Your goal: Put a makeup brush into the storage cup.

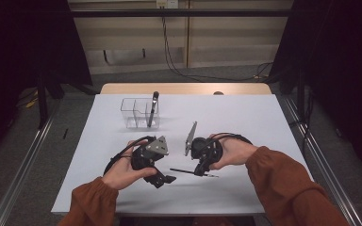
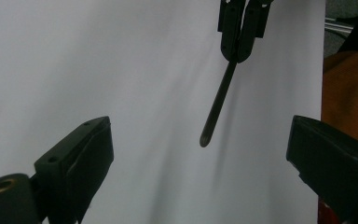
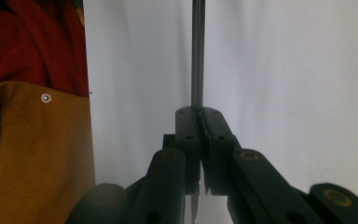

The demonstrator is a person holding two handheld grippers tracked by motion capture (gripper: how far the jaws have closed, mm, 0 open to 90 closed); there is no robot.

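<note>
A thin black pen is held level just above the white table, with my right gripper shut on one end of it. In the right gripper view the pen runs straight up from the closed jaws. My left gripper stands open just left of the pen's free end. In the left gripper view its jaws are wide apart with nothing between them. The pen's tip hangs beyond them, below the right gripper.
A clear plastic divided holder stands at the back left of the table, with another black pen upright in it. Orange sleeves come in from the near edge. A small dark object lies at the far edge.
</note>
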